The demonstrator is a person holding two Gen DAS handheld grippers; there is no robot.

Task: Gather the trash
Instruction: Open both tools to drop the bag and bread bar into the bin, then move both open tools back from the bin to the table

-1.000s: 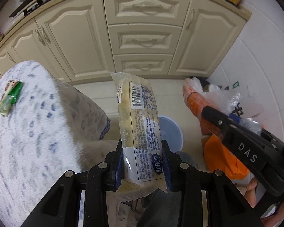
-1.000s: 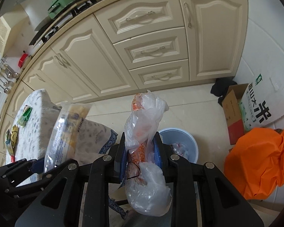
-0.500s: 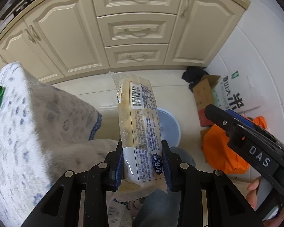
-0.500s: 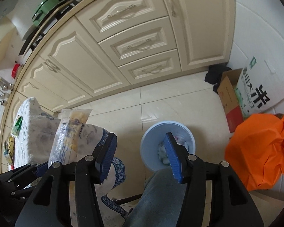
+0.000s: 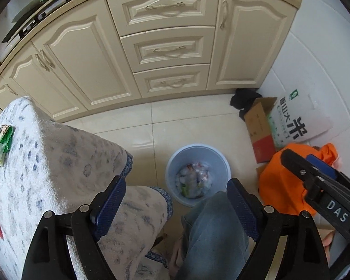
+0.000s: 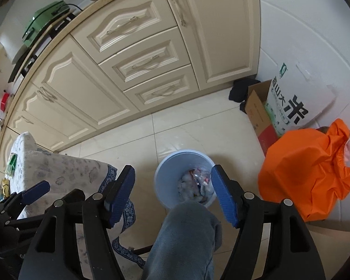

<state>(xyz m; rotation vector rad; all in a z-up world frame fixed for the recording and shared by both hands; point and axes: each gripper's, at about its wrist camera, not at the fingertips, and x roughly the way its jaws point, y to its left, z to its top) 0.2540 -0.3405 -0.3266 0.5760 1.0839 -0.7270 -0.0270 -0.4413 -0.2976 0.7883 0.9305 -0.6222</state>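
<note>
Left gripper [image 5: 176, 192]: jaws opening, nothing between the blue pads. Right gripper [image 6: 172, 192]: jaws opening, likewise empty. Both point down over a person's jeans-clad knee [image 6: 186, 228]. Just beyond the knee, a light-blue waste bin [image 5: 172, 163] stands on the tiled floor, holding crumpled wrappers [image 5: 193, 182]. On the cloth-covered table [image 5: 58, 154] to the left lies a green wrapper [image 5: 2, 144]. An orange bag [image 6: 308, 170] sits right; cream cabinets [image 5: 165, 51] stand farthest.

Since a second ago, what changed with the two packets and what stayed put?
Both were let go. The left hand-held gripper released the yellow bread wrapper and the right hand-held gripper dropped its clear plastic bag; both jaws are opening with nothing between them. The blue bin below holds trash. The green wrapper stayed on the table.
</note>
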